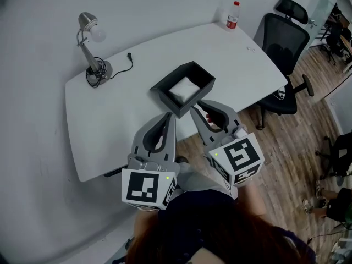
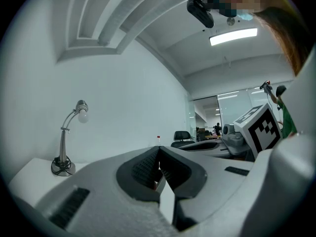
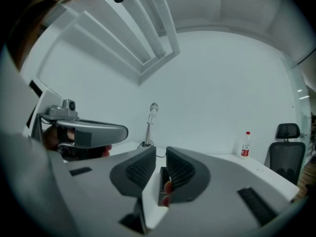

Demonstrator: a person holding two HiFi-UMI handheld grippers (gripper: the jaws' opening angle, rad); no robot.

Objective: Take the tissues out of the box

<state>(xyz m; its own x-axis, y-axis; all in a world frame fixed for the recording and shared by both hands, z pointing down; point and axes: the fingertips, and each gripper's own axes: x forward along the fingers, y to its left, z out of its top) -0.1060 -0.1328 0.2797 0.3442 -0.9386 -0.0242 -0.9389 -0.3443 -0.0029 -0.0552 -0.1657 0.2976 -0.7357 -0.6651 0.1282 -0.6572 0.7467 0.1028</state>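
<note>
The black open box (image 1: 190, 75) stands near the table's front edge, with a white stack of tissues (image 1: 184, 88) lying inside it. Both grippers hover level just in front of it. My left gripper (image 1: 168, 116) points at the box's front left corner, its jaws (image 2: 158, 152) meeting at the tips with nothing between them. My right gripper (image 1: 199, 105) sits at the box's front right side. Its jaws (image 3: 159, 156) stand a narrow gap apart and hold nothing; through that gap shows a dark strip of the box (image 3: 162, 176).
A desk lamp (image 1: 91, 43) with its cord stands at the table's back left. A small bottle with a red cap (image 1: 233, 15) is at the far right corner. A black office chair (image 1: 283, 43) stands to the right of the white table (image 1: 110, 125).
</note>
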